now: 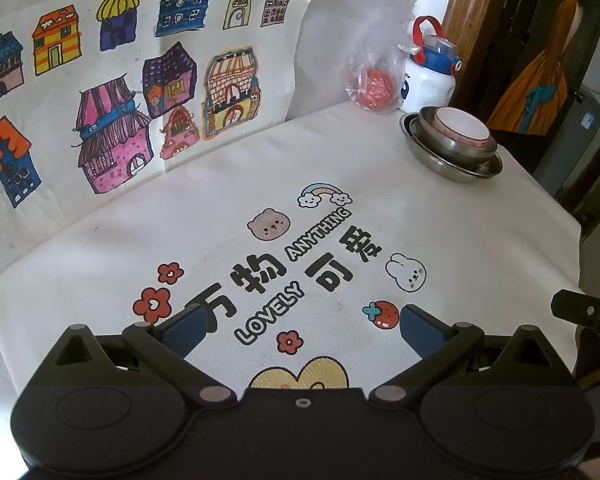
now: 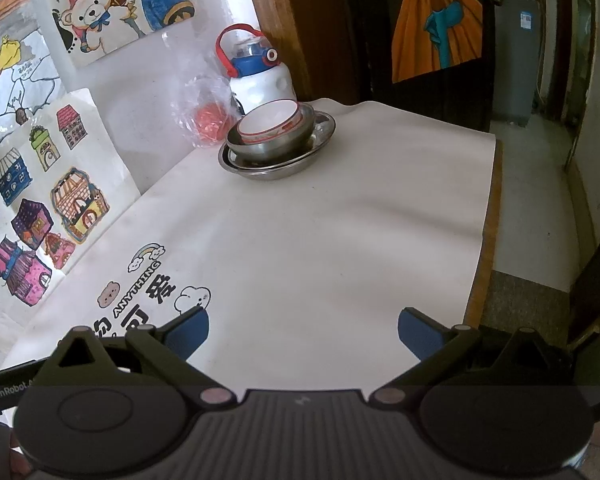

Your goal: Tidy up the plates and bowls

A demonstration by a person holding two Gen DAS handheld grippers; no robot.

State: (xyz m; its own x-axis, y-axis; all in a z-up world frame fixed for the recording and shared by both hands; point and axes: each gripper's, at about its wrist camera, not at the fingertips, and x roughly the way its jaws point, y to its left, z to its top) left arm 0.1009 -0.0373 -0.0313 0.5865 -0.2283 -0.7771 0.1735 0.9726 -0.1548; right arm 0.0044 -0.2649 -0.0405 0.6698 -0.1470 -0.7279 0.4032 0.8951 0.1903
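Note:
A white bowl with a red rim [image 1: 463, 125] [image 2: 269, 119] sits nested in a steel bowl [image 1: 452, 145] [image 2: 276, 144], which rests on a steel plate [image 1: 440, 164] [image 2: 328, 126]. The stack stands at the table's far right corner. My left gripper [image 1: 302, 332] hangs open over the printed cloth, well short of the stack, with nothing between its blue pads. In the right wrist view my right gripper [image 2: 303, 334] is open too, above bare white cloth near the table's front, far from the stack. Part of the right gripper shows at the left wrist view's right edge.
A white bottle with a blue and red lid [image 1: 432, 68] [image 2: 260, 76] and a plastic bag holding something red [image 1: 374, 80] [image 2: 206, 114] stand behind the stack by the wall. Drawings of houses [image 1: 112, 92] hang on the wall. The table's right edge [image 2: 486, 240] drops to the floor.

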